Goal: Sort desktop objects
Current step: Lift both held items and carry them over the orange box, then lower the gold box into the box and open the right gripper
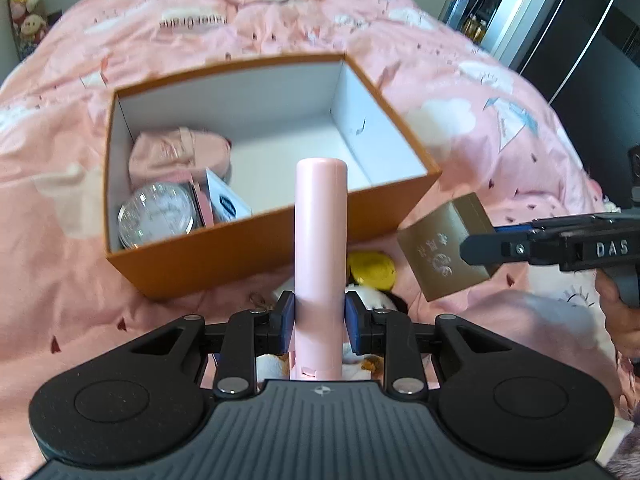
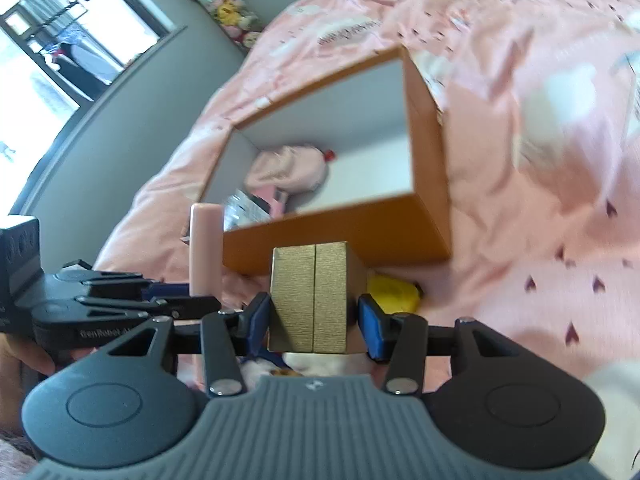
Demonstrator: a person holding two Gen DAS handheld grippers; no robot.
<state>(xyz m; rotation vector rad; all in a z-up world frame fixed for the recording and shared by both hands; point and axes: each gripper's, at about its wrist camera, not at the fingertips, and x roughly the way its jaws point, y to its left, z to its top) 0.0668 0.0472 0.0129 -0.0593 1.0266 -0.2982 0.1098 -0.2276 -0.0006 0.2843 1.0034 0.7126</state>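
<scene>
Pink bedspread (image 1: 460, 80), "DAS" on right gripper (image 1: 480, 246).

We see a bed covered by a rumpled pink quilt printed with white clouds (image 1: 452, 92), a plain grey wall (image 2: 132, 92), a bright daylit window (image 2: 60, 32), and a dark glossy wardrobe (image 1: 580, 40).

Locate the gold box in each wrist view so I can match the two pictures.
Left wrist view: gold box at right of centre, held from the right by the right gripper.
Right wrist view: gold box at lower centre, between that gripper's fingers.
Shared landmark: the orange box, just beyond it in both.
</scene>
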